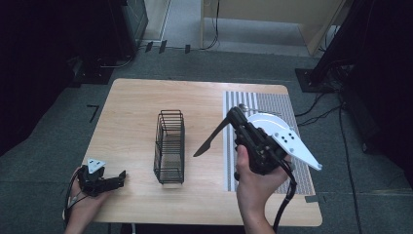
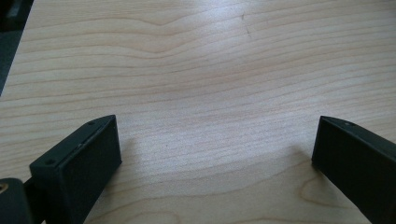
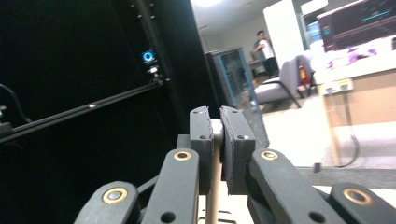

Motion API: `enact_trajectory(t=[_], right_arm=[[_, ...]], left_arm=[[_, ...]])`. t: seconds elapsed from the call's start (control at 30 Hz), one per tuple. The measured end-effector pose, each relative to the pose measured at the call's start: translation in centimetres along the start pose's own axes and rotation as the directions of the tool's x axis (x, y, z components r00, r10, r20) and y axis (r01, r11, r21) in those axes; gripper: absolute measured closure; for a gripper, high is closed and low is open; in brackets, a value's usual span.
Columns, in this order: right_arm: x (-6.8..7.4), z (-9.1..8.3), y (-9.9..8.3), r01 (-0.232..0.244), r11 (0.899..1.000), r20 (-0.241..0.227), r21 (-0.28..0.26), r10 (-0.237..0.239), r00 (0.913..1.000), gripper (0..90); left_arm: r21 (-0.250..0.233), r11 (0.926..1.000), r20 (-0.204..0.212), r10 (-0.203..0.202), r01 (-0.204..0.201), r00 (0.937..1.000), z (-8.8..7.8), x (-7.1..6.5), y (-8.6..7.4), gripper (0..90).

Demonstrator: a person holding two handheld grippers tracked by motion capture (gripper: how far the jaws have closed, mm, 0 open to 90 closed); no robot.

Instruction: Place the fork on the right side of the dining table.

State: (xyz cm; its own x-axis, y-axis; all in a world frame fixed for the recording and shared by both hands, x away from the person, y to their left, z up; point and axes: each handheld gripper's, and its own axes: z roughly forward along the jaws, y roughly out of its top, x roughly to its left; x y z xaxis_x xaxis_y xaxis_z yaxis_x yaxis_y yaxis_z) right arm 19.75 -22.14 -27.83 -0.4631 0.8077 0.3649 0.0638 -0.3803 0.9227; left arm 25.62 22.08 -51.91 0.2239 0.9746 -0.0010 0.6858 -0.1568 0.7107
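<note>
On the wooden table [image 1: 136, 97] — left gripper [image 1: 119, 178] released, right gripper [image 1: 233, 116] grasping a knife [image 1: 210, 139].

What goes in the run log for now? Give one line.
right tongs: shut on knife | knife: right of wire rack | left tongs: open, empty

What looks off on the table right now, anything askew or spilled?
Nothing spilled or damaged. The knife hangs in the air, clamped in the right tool, slanting down toward the wire rack, which stands upright. The plate sits on the striped mat. The left tool rests open.
</note>
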Motion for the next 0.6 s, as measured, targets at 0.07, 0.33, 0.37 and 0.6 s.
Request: enact_trajectory(t=[0.07, 0.33, 0.37, 0.6], right_arm=[[-0.8, -1.0, -0.1, 0.008, 1.000, 0.033, -0.005, -0.008, 0.9994, 85.0], [-6.7, -4.9, -3.3, -0.096, 0.995, 0.158, 0.031, 0.090, 0.9832, 84.9], [-7.4, -5.3, -3.8, -0.105, 0.994, 0.175, 0.033, 0.097, 0.9797, 84.9], [-12.3, -8.3, -6.5, -0.182, 0.983, 0.296, -0.012, 0.177, 0.9386, 84.9]], left_arm=[[-0.002, 1.0000, 0.002, -0.002, 0.002, 1.0000, 0.0, 0.0, 0.0, 0.6], [0.002, 1.0000, -0.002, 0.002, -0.002, 1.0000, 0.0, 0.0, 0.0, 0.7], [0.002, 1.0000, -0.002, 0.002, -0.002, 1.0000, 0.0, 0.0, 0.0, 0.7], [0.003, 1.0000, -0.002, 0.003, -0.003, 1.0000, 0.0, 0.0, 0.0, 0.7]])
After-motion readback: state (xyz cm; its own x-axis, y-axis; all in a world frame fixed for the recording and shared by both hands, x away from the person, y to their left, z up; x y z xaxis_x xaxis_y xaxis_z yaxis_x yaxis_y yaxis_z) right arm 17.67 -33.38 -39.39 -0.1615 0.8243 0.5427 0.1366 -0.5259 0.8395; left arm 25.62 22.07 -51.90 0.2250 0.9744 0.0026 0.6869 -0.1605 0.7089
